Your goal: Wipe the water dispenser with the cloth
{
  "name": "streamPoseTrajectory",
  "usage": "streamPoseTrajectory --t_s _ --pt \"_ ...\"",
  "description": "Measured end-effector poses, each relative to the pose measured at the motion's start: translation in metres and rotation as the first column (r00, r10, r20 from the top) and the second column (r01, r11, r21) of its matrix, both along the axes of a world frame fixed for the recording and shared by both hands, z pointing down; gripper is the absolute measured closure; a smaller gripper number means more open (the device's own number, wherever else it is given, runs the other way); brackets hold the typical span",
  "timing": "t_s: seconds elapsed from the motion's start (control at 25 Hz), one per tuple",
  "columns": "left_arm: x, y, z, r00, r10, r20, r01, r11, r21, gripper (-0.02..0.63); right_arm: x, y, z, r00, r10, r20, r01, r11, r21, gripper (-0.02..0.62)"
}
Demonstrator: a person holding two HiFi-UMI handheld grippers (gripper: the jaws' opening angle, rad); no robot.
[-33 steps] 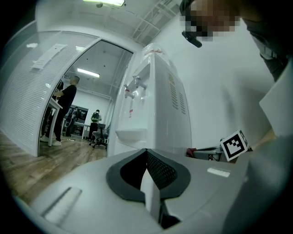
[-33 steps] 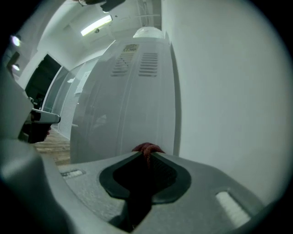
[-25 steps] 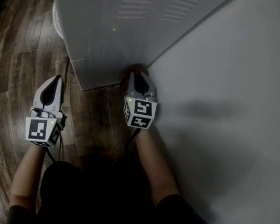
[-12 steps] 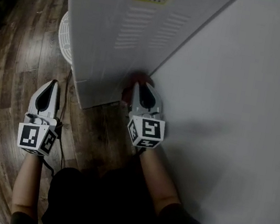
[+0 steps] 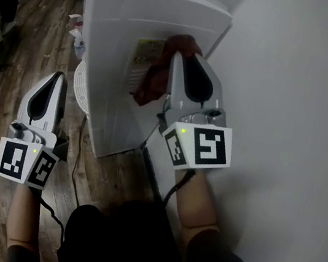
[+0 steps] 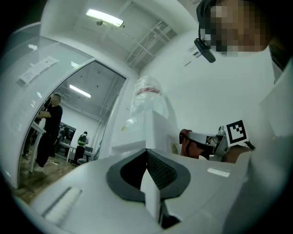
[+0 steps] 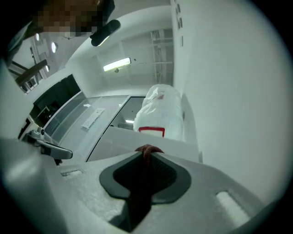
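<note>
The white water dispenser (image 5: pixel 118 32) stands against the wall, and I see the panel that carries a yellowish label. My right gripper (image 5: pixel 180 54) is shut on a dark red cloth (image 5: pixel 157 76), which lies against that panel near the top, over the label. In the right gripper view the cloth (image 7: pixel 147 151) is pinched between the jaws, below a plastic-wrapped bottle (image 7: pixel 160 114) on the dispenser. My left gripper (image 5: pixel 60 76) is shut and holds nothing, low to the left and off the dispenser. The left gripper view shows the dispenser (image 6: pixel 155 130) and the cloth (image 6: pixel 187 144).
A white wall (image 5: pixel 296 87) runs along the right, close to the dispenser. The floor is dark wood (image 5: pixel 3 88). A round white grille (image 5: pixel 82 90) and a spray bottle (image 5: pixel 77 37) sit left of the dispenser. A black cable (image 5: pixel 76 172) lies by its foot. People stand far off (image 6: pixel 48 128).
My right gripper has carried the cloth up the panel, from the dispenser's foot to near its top. The head view has tilted up. The left gripper stays low at the left.
</note>
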State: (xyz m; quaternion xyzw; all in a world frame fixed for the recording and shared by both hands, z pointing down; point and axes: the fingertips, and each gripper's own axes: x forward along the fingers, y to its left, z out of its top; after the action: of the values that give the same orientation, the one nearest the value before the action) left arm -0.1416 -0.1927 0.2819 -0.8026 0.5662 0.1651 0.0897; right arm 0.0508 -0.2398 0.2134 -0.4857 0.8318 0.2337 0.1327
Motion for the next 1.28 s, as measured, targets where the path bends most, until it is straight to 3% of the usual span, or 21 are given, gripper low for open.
streamPoseTrajectory --t_s 0.2,0.4,0.76,1.0,1.16,1.28 --pt "0.017 0.004 -0.053 0.999 0.045 0.023 -0.047 0.997 0.067 0.588 -0.016 -0.006 -0.058 0.998 -0.024 -0.05 0.028 0.996 0.083 0.552" --pt "0.028 0.003 -0.039 0.999 0.012 0.038 -0.015 0.997 0.076 0.588 -0.028 -0.014 -0.03 0.996 -0.027 -0.086 0.031 0.998 0.05 0.552" --pt "0.024 -0.016 0.082 0.998 -0.059 0.024 0.059 0.998 -0.029 0.588 -0.027 -0.021 0.126 0.987 -0.073 -0.142 0.051 0.987 -0.153 0.552" --pt "0.024 -0.028 0.179 0.995 -0.084 0.057 0.088 0.993 -0.078 0.588 -0.023 -0.023 0.258 0.975 -0.112 -0.194 0.041 0.941 -0.336 0.551" --pt "0.025 -0.025 0.238 0.987 -0.056 0.148 0.072 0.992 -0.103 0.588 -0.022 -0.02 0.334 0.97 -0.101 -0.219 0.001 0.911 -0.413 0.551" --pt "0.022 -0.024 0.278 0.99 -0.06 0.132 0.08 0.985 -0.154 0.588 -0.016 -0.024 0.399 0.961 -0.087 -0.263 -0.047 0.885 -0.462 0.551"
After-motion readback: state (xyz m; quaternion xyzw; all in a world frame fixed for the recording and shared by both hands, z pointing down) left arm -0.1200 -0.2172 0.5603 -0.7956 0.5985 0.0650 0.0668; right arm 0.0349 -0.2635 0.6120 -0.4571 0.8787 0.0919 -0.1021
